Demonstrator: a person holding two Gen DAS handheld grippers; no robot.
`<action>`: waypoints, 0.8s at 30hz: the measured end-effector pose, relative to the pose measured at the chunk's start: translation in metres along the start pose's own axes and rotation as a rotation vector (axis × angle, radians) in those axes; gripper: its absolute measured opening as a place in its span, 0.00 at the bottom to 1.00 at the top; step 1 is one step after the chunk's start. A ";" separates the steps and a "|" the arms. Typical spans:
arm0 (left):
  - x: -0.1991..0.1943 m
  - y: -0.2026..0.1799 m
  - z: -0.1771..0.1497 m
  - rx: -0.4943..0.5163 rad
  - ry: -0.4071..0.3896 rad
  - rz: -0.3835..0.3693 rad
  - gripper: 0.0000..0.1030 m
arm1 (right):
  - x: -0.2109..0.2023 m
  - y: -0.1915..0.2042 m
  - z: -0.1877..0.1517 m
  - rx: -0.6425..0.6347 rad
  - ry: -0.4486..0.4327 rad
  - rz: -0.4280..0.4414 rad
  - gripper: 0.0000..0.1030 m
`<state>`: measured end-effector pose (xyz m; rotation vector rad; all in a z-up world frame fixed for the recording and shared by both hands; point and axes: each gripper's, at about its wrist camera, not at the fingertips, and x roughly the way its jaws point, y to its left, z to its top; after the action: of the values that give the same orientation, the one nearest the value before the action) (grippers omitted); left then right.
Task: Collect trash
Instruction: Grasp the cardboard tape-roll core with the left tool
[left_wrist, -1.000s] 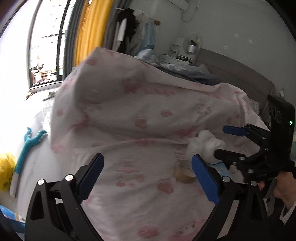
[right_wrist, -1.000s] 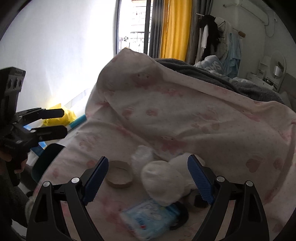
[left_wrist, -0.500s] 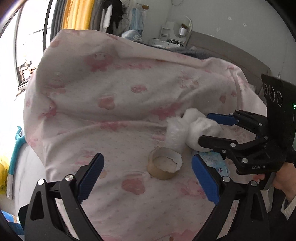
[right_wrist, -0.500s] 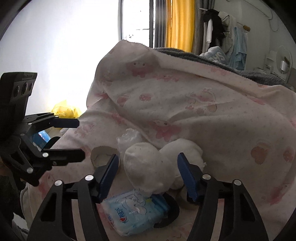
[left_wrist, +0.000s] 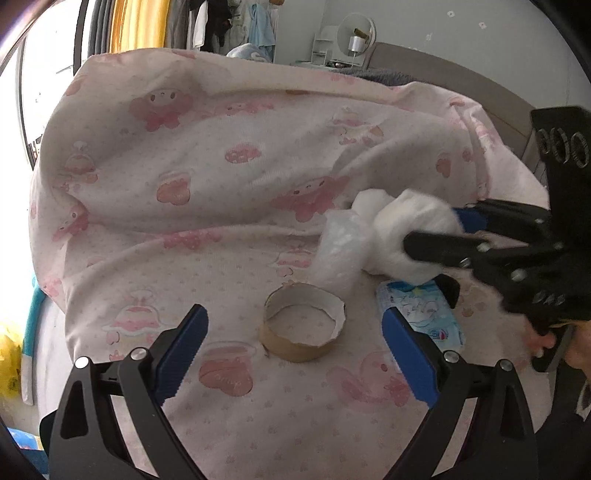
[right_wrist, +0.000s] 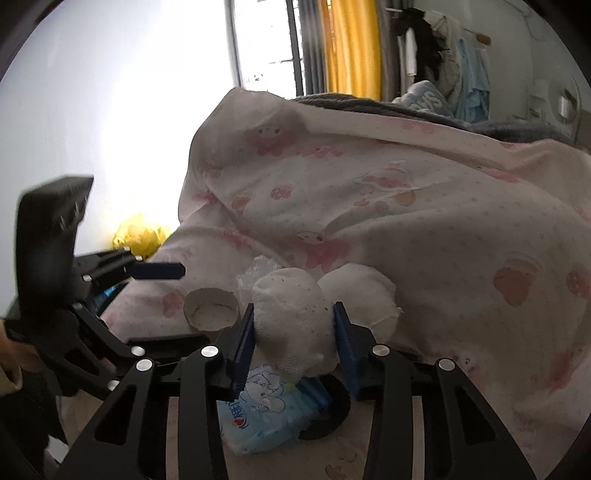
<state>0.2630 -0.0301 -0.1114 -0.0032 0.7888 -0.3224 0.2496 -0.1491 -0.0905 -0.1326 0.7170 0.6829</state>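
Observation:
A white crumpled paper wad (right_wrist: 291, 321) lies on the pink blanket (right_wrist: 406, 221), and my right gripper (right_wrist: 293, 332) is closing on it, both blue pads against its sides. The left wrist view shows the same wad (left_wrist: 399, 232) between the right gripper's (left_wrist: 432, 230) fingers. A second wad (right_wrist: 362, 299) and crumpled clear plastic (left_wrist: 340, 247) touch it. A torn cardboard tape ring (left_wrist: 303, 332) sits just ahead of my left gripper (left_wrist: 293, 317), which is open and empty, its pads wide on either side of the ring.
A blue wet-wipe pack (right_wrist: 266, 406) lies under the wad, partly on a black ring (right_wrist: 332, 417). The blanket rises in a high fold behind. A yellow bag (right_wrist: 140, 236) sits low by the bright window. A person's hand (left_wrist: 546, 339) holds the right gripper.
Both grippers moved forward and down toward the trash. The right jaws narrowed from wide open onto the white wad. The cardboard ring now lies between the left gripper's open fingers.

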 end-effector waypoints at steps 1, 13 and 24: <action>0.002 0.000 0.000 -0.003 0.003 0.004 0.93 | -0.003 -0.003 0.000 0.016 -0.008 0.012 0.40; 0.019 -0.013 0.003 0.018 0.051 0.014 0.78 | -0.029 -0.021 -0.003 0.117 -0.073 0.080 0.40; 0.030 -0.015 0.001 0.009 0.065 0.049 0.66 | -0.028 -0.020 -0.006 0.138 -0.059 0.104 0.40</action>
<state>0.2788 -0.0529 -0.1295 0.0355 0.8503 -0.2804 0.2429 -0.1817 -0.0793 0.0518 0.7155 0.7307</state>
